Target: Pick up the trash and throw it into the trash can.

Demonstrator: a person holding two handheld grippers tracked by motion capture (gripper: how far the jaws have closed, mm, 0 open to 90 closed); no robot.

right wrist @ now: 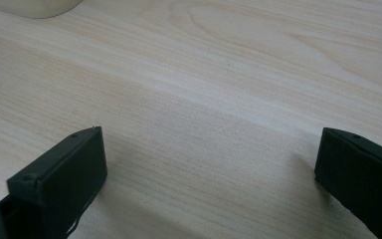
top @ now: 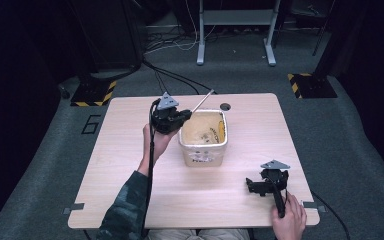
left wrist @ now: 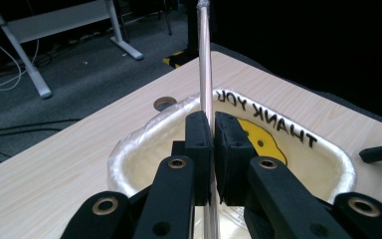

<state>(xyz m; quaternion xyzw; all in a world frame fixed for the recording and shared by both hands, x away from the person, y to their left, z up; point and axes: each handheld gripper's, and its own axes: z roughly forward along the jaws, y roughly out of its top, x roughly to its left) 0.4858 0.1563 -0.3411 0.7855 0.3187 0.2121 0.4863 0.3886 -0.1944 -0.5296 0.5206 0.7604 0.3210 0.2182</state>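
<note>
You are holding the left gripper (top: 186, 116) at the near-left corner of the square cream plastic bin (top: 203, 150), which is lined with a clear bag and is standing around the middle of the pale wooden table (top: 130, 165). Its jaws are pinching a thin, straight, silvery rod (top: 202, 100) between their pads; in the left gripper view the rod (left wrist: 205, 59) is running up from between the two black fingers (left wrist: 199, 144) and past them toward the far edge of the table. In the high view the rod is slanting up and away from the gripper, above the bin's far-left corner, with its tip near the round cable hole (top: 224, 106) in the tabletop. Its lower end is dropping behind the jaws, so you cannot tell whether it is touching the bag. The lining is showing a yellow smiley face and the printed words THANK YOU (left wrist: 273, 124) along its rim.

Your right gripper (top: 252, 185) is lying low over the near-right part of the table, well apart from the bin, with your right hand (top: 289, 220) gripping its handle from behind. Its jaws are standing wide apart with nothing between them; in the right gripper view the two black fingers (right wrist: 62, 174) are framing bare wood grain.
</note>
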